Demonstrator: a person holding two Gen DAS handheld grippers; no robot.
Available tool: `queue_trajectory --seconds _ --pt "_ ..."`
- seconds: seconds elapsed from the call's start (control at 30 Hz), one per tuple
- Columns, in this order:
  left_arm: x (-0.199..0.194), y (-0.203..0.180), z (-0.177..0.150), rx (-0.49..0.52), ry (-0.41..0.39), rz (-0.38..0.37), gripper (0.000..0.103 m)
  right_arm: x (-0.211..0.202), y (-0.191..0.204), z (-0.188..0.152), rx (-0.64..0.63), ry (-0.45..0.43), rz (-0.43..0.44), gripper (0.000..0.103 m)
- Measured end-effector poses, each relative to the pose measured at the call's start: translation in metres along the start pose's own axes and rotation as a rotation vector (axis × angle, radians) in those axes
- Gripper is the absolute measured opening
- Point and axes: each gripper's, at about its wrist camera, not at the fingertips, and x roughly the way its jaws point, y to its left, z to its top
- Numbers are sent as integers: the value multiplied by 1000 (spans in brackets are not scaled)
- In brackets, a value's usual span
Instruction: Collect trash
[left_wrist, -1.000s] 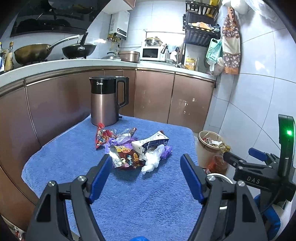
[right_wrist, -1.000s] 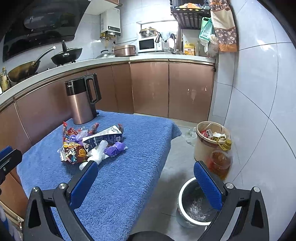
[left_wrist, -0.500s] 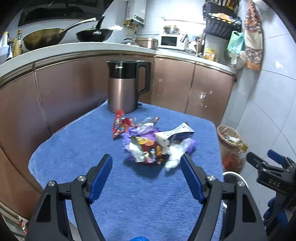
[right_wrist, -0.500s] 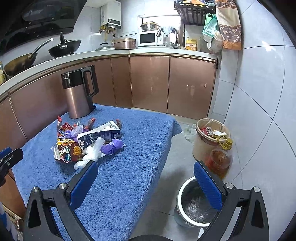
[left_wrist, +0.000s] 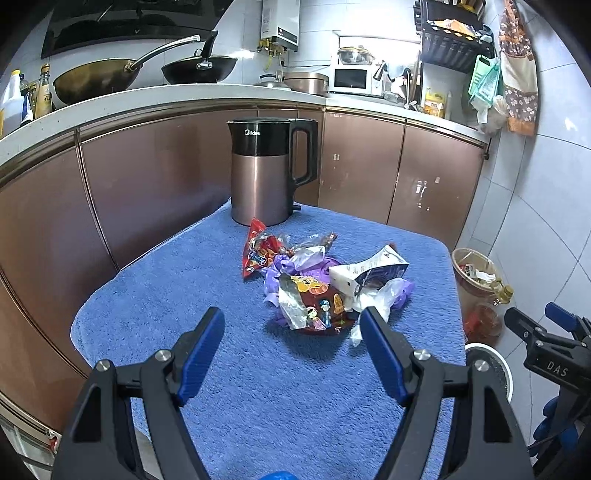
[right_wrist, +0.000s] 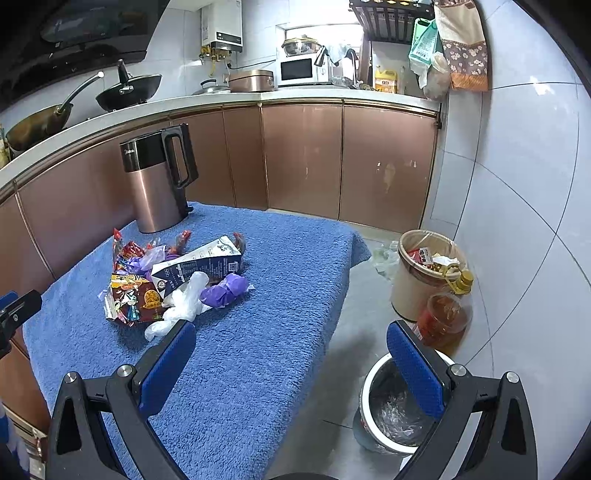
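1. Over the last second the left gripper (left_wrist: 291, 332) has swung toward the trash pile (left_wrist: 317, 284), which now sits closer and more central ahead of its fingers, the kettle (left_wrist: 267, 171) straight behind it.
2. That suggests an approach is under way; no piece has been collected yet.
3. The left gripper is spread wide, holds nothing and touches nothing.
4. The right gripper (right_wrist: 291, 354) is equally wide and empty, hanging over the table edge.
5. The pile lies on the blue towel (right_wrist: 258, 332); the lined bin (right_wrist: 391, 406) waits on the floor just beside the table.
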Motion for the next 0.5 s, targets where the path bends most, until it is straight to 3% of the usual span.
queue_trajectory --seconds 0.5 --pt "7 -2 -3 26 56 75 74 0 -4 -1 3 0 -3 103"
